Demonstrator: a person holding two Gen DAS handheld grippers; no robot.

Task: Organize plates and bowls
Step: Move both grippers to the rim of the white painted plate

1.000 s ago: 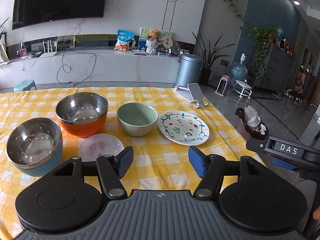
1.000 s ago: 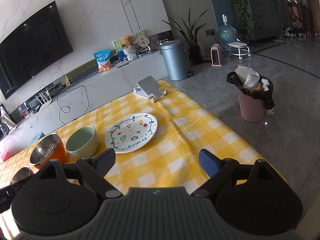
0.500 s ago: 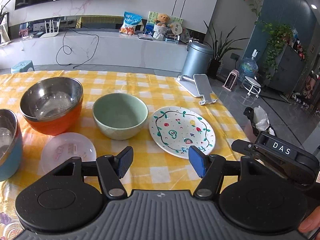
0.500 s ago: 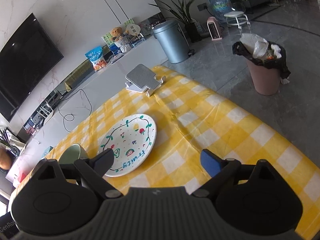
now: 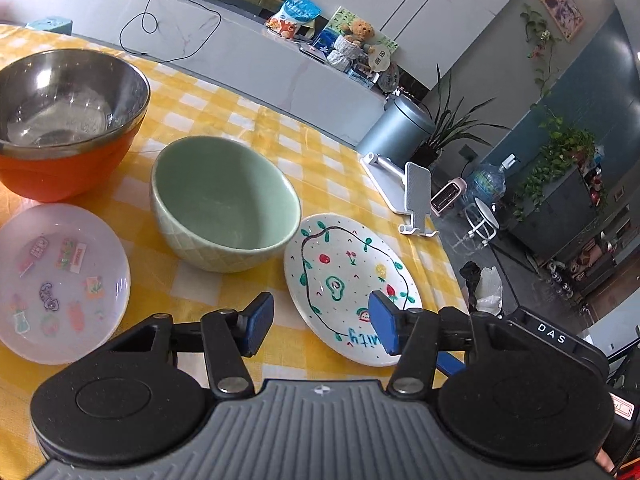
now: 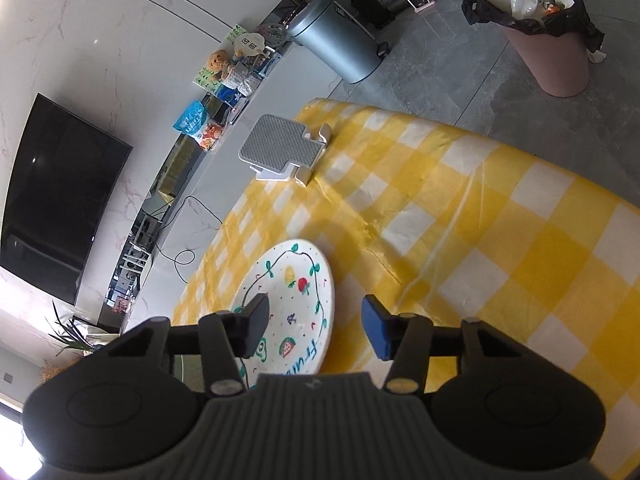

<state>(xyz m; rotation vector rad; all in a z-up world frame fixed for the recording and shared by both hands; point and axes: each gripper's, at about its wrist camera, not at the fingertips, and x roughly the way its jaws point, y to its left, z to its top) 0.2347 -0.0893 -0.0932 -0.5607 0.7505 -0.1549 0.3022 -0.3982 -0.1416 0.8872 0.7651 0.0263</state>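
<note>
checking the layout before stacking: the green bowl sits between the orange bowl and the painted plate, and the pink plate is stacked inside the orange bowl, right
Not quite. The pink plate lies flat on the tablecloth in front of the orange bowl, not inside it. The green bowl does sit between that bowl and the painted plate; the left wrist view shows it.

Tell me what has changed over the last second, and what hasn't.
Both grippers have come down toward the painted plate and rolled. The left gripper and the right gripper are closing their jaws, nothing gripped yet; the right straddles the plate's rim. The green bowl, orange bowl and clear plate have not moved.
</note>
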